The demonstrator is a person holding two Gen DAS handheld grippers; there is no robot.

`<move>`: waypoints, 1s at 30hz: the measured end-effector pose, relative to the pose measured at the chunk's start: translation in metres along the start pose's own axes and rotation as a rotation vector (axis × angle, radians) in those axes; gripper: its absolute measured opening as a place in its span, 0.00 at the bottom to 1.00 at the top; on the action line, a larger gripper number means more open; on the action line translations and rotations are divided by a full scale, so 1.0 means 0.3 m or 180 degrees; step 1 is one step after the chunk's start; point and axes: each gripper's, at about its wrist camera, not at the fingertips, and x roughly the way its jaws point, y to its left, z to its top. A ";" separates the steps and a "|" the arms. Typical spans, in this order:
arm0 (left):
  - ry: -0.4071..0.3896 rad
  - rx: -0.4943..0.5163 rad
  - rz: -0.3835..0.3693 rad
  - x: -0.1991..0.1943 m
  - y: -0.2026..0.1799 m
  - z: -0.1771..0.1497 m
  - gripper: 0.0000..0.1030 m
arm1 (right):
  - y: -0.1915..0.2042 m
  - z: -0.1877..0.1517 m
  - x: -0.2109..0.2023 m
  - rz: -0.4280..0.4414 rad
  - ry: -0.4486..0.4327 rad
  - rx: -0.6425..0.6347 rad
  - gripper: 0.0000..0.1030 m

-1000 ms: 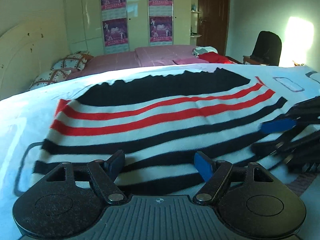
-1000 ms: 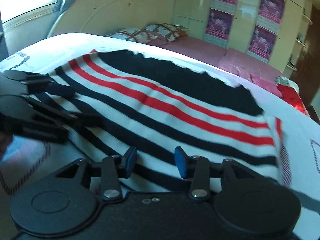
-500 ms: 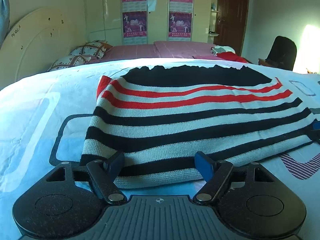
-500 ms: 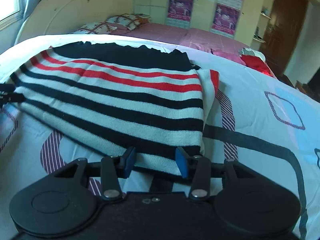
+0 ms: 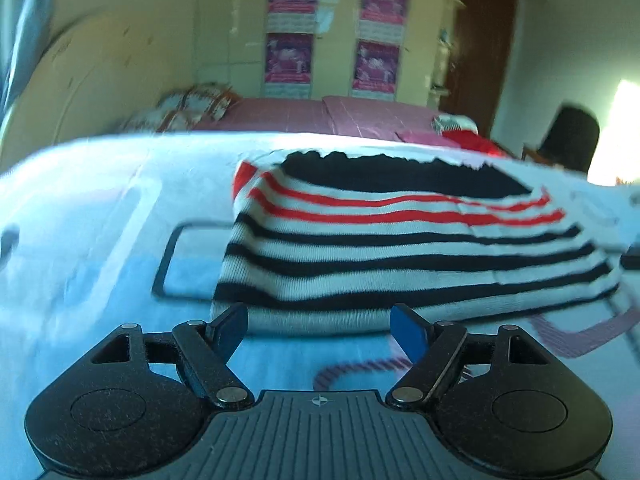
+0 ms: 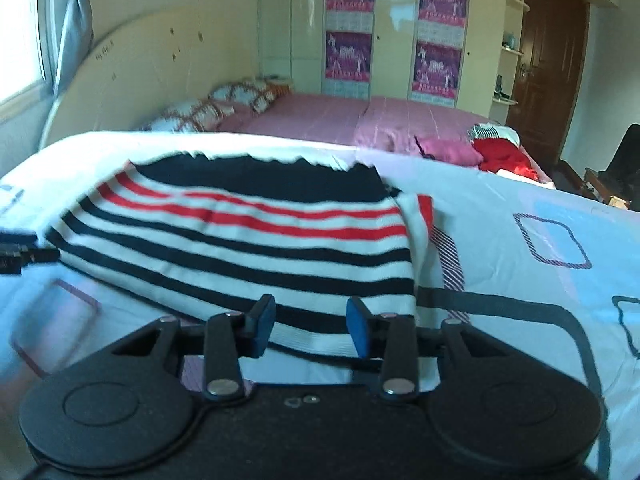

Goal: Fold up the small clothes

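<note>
Striped knit garment (image 5: 404,256) lies folded flat on the pale blue printed bedsheet (image 5: 88,248), its near hem just ahead of both grippers. Ribbed knit; bands of black, white and red, a solid black panel along the far edge with a ragged outline.

Left wrist view: the garment's left folded edge, rounded and thick, and the dark rectangular outline printed on the sheet beside it. Left gripper (image 5: 319,326) held above bare sheet, fingers spread wide, nothing between the blue pads (image 5: 406,330).

Right wrist view only: the garment's right edge (image 6: 420,236), where a white-and-red under-layer sticks out past the top fold. Right gripper (image 6: 310,322) fingers apart, empty, hem showing between them; whether they touch the cloth cannot be told.

Beyond: pink bed (image 6: 320,118), patterned pillows (image 6: 224,104), purple posters (image 6: 436,32) on cream cupboard doors, brown door (image 6: 548,60).
</note>
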 end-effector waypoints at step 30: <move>-0.0427 -0.2681 -0.0716 0.325 0.268 -0.098 0.17 | 0.170 0.107 0.351 0.0618 -0.0016 0.0287 0.21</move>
